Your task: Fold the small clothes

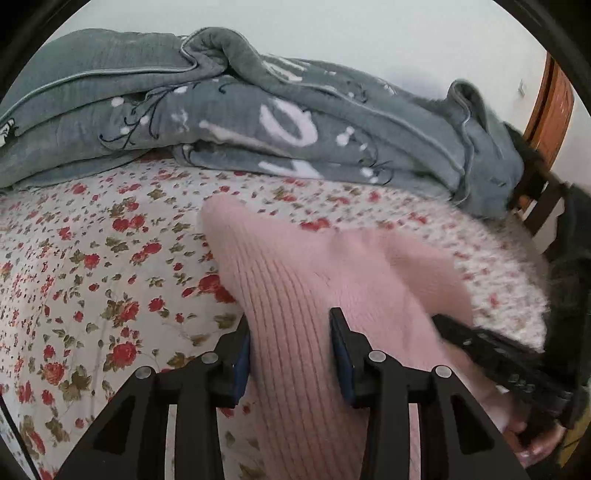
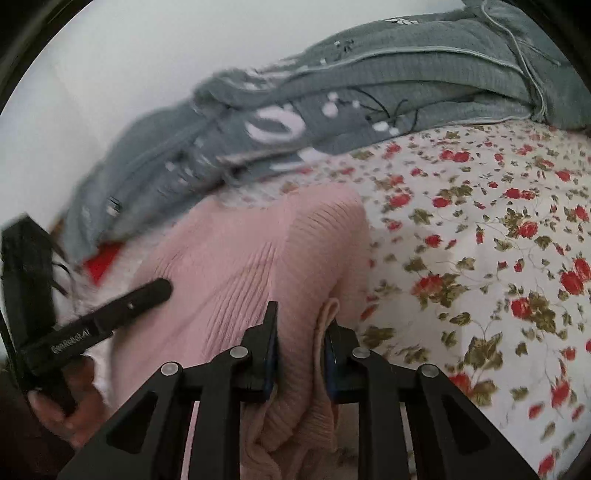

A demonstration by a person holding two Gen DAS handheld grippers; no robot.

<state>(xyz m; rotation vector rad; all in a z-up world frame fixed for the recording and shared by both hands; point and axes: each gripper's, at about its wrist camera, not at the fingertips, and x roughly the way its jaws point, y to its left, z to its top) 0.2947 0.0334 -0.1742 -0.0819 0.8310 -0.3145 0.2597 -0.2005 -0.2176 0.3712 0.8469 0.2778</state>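
Where a grey quilt (image 1: 258, 122) lies bunched, floral bedsheet (image 1: 92, 258) meets white wall (image 1: 369, 33).

I see soft, even daylight in both views, with no glare and only faint shadows on the wall (image 1: 369, 44). Black corners ring each fisheye picture and its edges bend. Motion blur smears the grey blanket (image 2: 177, 155) in the right view and the bedsheet's (image 1: 491, 266) right side in mine.
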